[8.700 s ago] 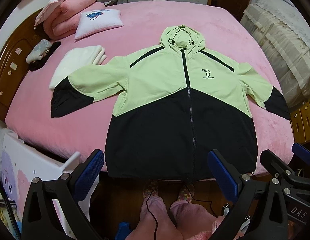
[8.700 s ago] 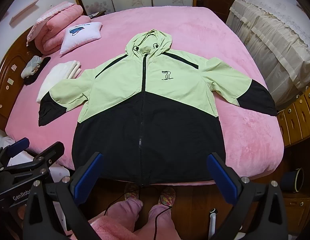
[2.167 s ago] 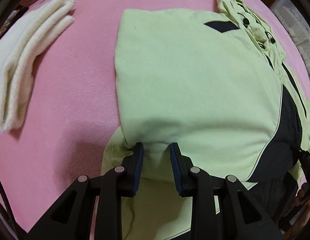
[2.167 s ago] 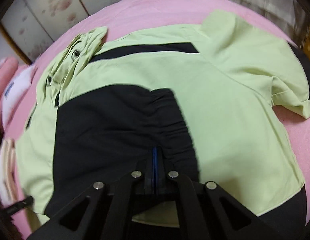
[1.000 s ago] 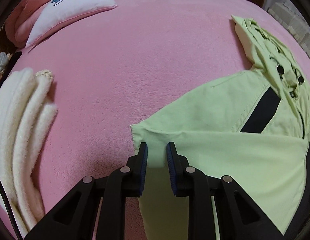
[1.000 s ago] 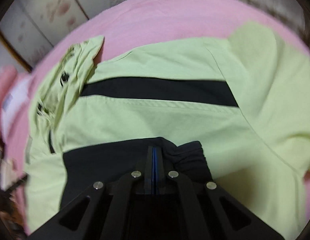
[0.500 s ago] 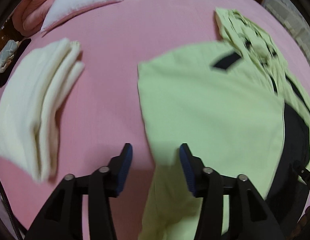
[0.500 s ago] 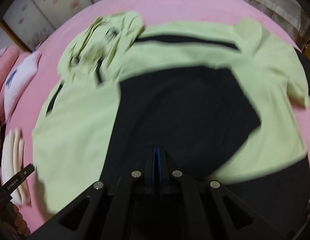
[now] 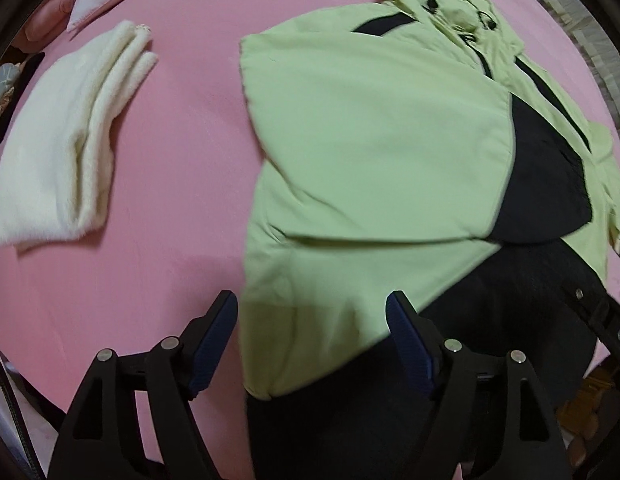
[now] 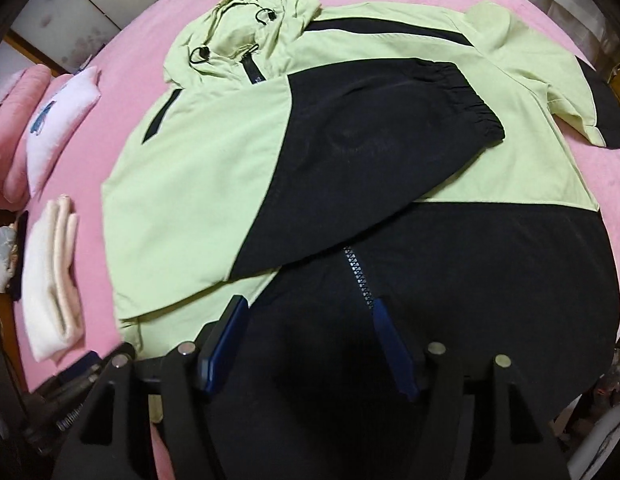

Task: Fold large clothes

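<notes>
- The jacket [image 10: 214, 176] lies front-up on the pink bed [image 9: 182, 152], light green above and black below, with its hood [image 10: 246, 28] pointing toward the far side of the bed.
- One sleeve [image 10: 362, 160] is folded across the chest, green near the shoulder and black toward the gathered cuff [image 10: 470, 104], which rests on the green chest panel.
- The other sleeve [image 10: 566, 92] lies out to the side, its black end near the bed's edge.
- The zipper [image 10: 358, 276] shows on the black lower half, coming out from under the folded sleeve.
- The left gripper [image 9: 312, 344] hovers over the jacket's near side where green meets black, its fingers spread wide and holding nothing.
- The right gripper [image 10: 310, 344] is over the black lower front, fingers spread apart and empty; the zipper runs down toward the right-hand finger.
- A folded white blanket [image 9: 66, 148] lies on the bed beside the jacket, apart from it, and a white pillow [image 10: 58, 120] sits farther back.
- Compared with half a second ago, the right gripper has gone from pressed shut to spread, and the left one has widened further.
- About two seconds ago the right gripper was pinching the black cuff and the left one was closed on green fabric; now both are empty and the sleeve lies flat on the chest.
- At the start, both sleeves lay straight out to the sides.
</notes>
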A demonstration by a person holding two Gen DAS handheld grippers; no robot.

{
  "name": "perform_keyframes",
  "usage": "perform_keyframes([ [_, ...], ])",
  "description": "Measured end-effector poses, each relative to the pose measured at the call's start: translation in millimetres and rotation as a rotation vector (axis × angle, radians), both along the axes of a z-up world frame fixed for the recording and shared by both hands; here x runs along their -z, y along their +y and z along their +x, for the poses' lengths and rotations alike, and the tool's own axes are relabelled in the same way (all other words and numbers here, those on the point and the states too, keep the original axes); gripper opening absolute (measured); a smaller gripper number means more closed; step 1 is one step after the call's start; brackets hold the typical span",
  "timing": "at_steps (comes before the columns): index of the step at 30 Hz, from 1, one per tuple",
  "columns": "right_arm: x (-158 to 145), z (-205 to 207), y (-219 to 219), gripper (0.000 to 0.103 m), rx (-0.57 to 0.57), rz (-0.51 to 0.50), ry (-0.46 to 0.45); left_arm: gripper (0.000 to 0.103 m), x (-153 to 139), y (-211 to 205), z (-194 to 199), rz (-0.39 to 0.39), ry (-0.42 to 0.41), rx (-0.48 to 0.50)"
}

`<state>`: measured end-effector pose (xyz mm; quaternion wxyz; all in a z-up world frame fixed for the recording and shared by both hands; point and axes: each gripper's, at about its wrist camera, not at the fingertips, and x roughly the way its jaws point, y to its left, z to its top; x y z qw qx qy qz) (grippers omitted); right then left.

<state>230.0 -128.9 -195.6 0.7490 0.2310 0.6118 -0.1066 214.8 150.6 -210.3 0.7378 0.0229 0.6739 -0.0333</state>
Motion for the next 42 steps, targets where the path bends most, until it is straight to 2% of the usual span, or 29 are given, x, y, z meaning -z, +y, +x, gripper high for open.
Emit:
perform_keyframes([
  [6,0.9,-2.6,-30.2,0.065,0.026,0.046,-0.022,0.077,-6.1,-43.7,-21.5,0.007,0.035,0.037],
  [9,12.0,-10.3,-63.4,0.065,0.089,0.132,-0.019,0.077,-7.8,-73.5,-26.8,0.037,0.045,0.065],
  [13,28.5,-36.1,-129.2,0.066,0.216,0.260,-0.032,0.079,-6.8,-126.7,-39.4,0.110,0.048,0.091],
  [16,38.9,-56.6,-181.0,0.066,0.316,0.337,-0.025,0.079,-9.8,-177.8,-50.8,0.224,0.031,0.092],
  [18,42.8,-76.9,-225.6,0.066,0.396,0.388,-0.027,0.079,-14.1,-213.1,-56.3,0.232,0.026,0.088],
  [21,47.3,-109.9,-293.4,0.070,0.540,0.399,-0.003,0.079,-19.6,-258.6,-61.6,0.248,0.021,0.067],
  [25,52.4,-148.4,-370.9,0.070,0.668,0.422,0.008,0.079,-21.5,-319.6,-63.2,0.238,0.019,0.028],
  [31,60.8,-187.4,-471.6,0.070,0.872,0.472,-0.045,0.079,-12.2,-393.7,-60.7,0.273,0.022,0.051],
  [35,68.3,-191.2,-522.3,0.070,0.949,0.477,-0.088,0.079,-3.6,-429.2,-56.8,0.302,0.043,0.063],
  [42,84.7,-165.5,-579.1,0.070,1.003,0.501,-0.136,0.079,7.1,-455.0,-42.1,0.340,0.064,0.028],
])
